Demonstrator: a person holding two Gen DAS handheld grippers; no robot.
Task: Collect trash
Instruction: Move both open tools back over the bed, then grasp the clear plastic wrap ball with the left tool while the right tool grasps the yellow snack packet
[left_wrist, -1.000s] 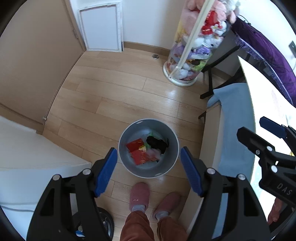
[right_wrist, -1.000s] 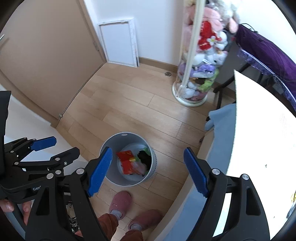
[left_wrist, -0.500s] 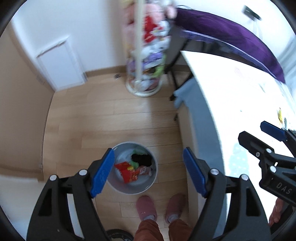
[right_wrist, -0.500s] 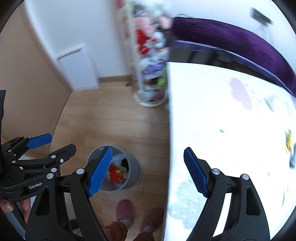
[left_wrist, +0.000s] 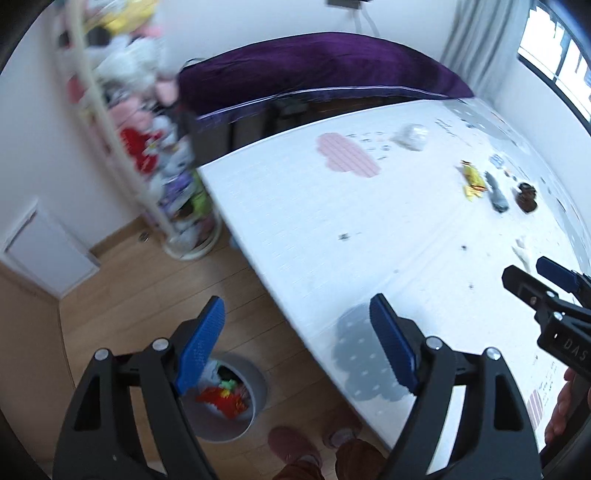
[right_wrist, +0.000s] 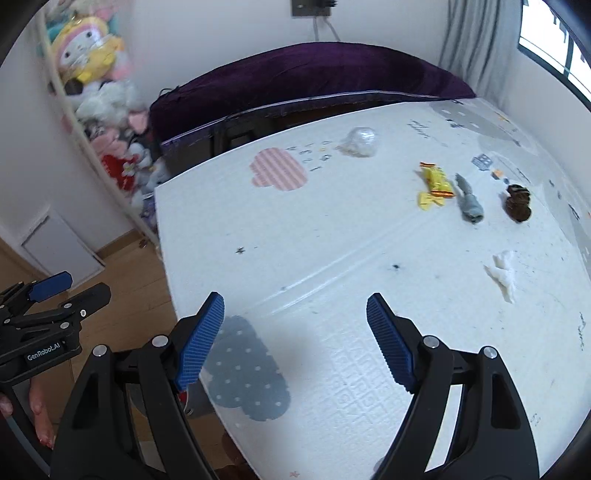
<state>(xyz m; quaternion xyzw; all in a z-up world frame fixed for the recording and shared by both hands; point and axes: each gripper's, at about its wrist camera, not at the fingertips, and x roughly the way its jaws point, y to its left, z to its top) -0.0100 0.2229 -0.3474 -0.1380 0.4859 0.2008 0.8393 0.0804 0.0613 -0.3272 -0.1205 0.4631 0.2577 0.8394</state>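
Note:
Trash lies on a white cloud-patterned surface (right_wrist: 332, 240): a yellow wrapper (right_wrist: 436, 182), a grey scrap (right_wrist: 469, 201), a brown lump (right_wrist: 517, 203), a white tissue (right_wrist: 502, 275) and crumpled clear plastic (right_wrist: 360, 142). My right gripper (right_wrist: 295, 301) hovers open over the surface's near part, well short of them. My left gripper (left_wrist: 295, 306) hangs above the surface's edge, its jaws opening with nothing between them. Below it on the floor stands a grey bin (left_wrist: 221, 430) holding red and green wrappers. The left view also shows the yellow wrapper (left_wrist: 472, 181) and the right gripper (left_wrist: 546, 280).
A tall clear holder of plush toys (right_wrist: 96, 99) stands at the surface's far left corner. A purple-covered piece (right_wrist: 314, 74) runs along the back. Wooden floor (left_wrist: 129, 295) lies to the left, with a person's pink slippers (left_wrist: 291, 446) beside the bin.
Both grippers have swung up and away from above the bin to over the white surface, rolling as they went. The left jaws stand slightly wider.

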